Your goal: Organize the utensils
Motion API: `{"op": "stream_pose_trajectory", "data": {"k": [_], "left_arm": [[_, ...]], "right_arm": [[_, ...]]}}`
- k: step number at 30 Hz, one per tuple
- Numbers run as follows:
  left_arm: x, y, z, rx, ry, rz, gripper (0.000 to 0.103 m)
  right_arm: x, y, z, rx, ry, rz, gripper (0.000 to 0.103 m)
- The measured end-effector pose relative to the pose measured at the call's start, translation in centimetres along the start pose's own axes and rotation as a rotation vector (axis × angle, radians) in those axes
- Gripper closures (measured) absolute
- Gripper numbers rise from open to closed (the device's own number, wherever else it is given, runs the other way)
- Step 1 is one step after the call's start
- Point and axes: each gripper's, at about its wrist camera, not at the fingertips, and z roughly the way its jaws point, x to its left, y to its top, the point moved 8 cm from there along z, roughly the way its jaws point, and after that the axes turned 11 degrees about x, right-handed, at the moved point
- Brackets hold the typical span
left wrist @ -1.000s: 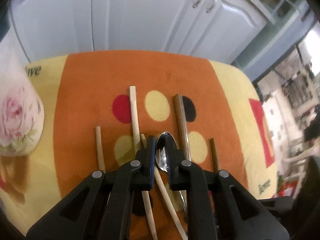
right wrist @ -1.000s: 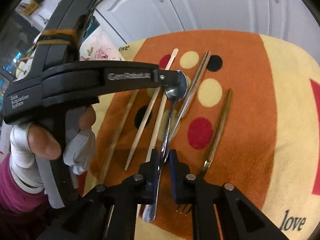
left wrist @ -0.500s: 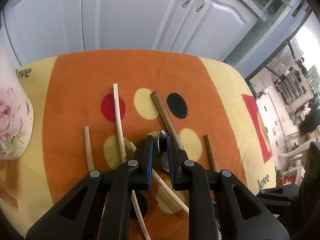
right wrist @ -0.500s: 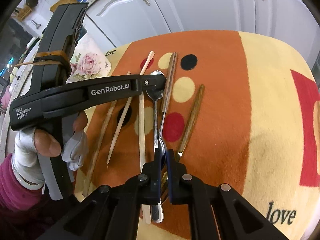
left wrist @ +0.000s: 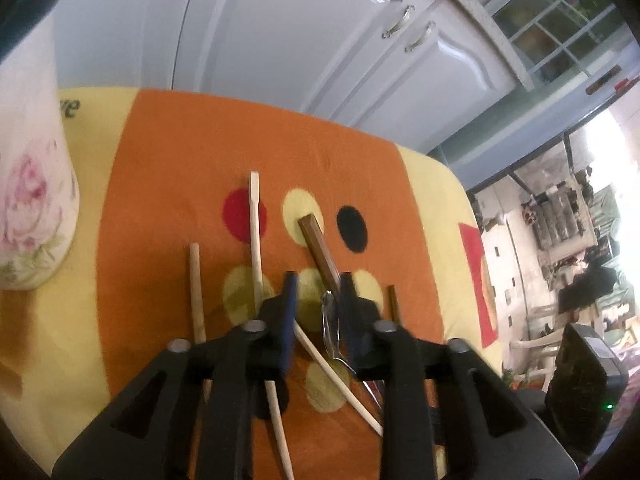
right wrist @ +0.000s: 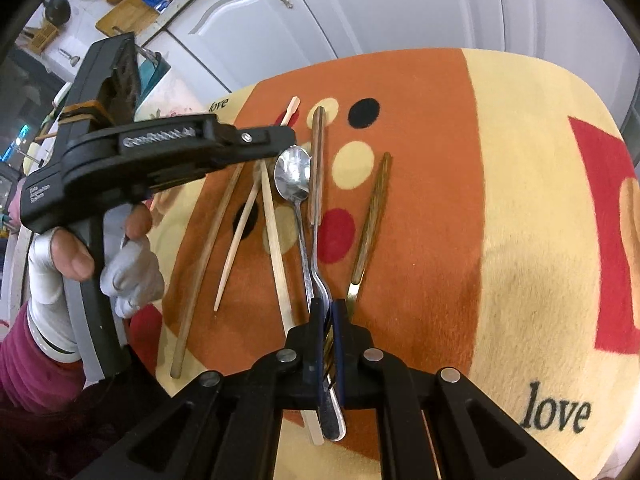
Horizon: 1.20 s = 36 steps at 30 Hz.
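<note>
Spoon lies lengthwise on the orange band of the mat, bowl at the far end, handle running back toward the right gripper. Right gripper's pads are clamped together on the spoon's handle; handle tip sticks out below them. Just right of the spoon, touching it mid-shaft, is a fork with a dark wooden handle; its neck crosses the spoon's handle right at the right gripper, so I can't tell whether the fork is pinched too. Further right and apart lies a second wood-handled utensil with a gold-coloured neck.

Left gripper is over the spoon's bowl, jaws opening. The bowl sits in the gap close against the right finger, the other pad clear of it. In the right wrist view that gripper comes in from the left, tip just above the bowl, held by a gloved hand with a maroon sleeve.

Left of the spoon: four pale wooden chopsticks, roughly parallel but fanned, two of them crossing near their far ends. A floral white container stands at the mat's left edge, well away from the utensils. White cabinet doors behind the worktop. Left wrist view is motion-blurred.
</note>
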Motion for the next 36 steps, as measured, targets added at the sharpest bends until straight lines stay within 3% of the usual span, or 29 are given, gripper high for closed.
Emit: {"op": "stream_pose_trajectory", "data": {"k": [1,7,9,12,15,24,27,31,36], "left_arm": [[-0.1,0.1,0.1,0.003,0.008,0.008,0.069],[-0.6,0.0,1.8,0.053,0.031,0.046,0.069],[-1.1,-0.1,2.0,0.056,0.06,0.083,0.076],[-1.8,-0.4,2.1,0.08,0.053,0.121,0.096],[-1.8,-1.2,2.5,0.099,0.095,0.157,0.099],[-1.1,-0.6,1.1,0.035,0.097,0.103,0.1],[-0.4,0.2,-0.6,-0.039,0.157,0.1,0.101],[-0.1,0.3,-1.6,-0.032,0.123,0.086,0.101],[-1.3,-1.0,-1.6,0.007,0.002,0.055,0.098]], "right_arm": [[0.0,0.0,0.0,0.0,0.001,0.0,0.099],[-0.5,0.4,0.0,0.0,0.006,0.007,0.099],[-0.6,0.3,-0.2,0.001,0.009,0.011,0.099],[-0.8,0.4,-0.4,0.007,0.015,0.02,0.099],[-1.4,0.9,-0.5,0.004,0.01,0.032,0.099],[-0.6,0.7,-0.5,-0.002,-0.05,-0.023,0.099],[-0.7,0.2,-0.3,0.004,-0.068,-0.025,0.1],[-1.7,-0.4,-0.3,0.006,-0.015,0.018,0.1],[-1.7,-0.5,-0.3,0.003,0.013,0.031,0.1]]}}
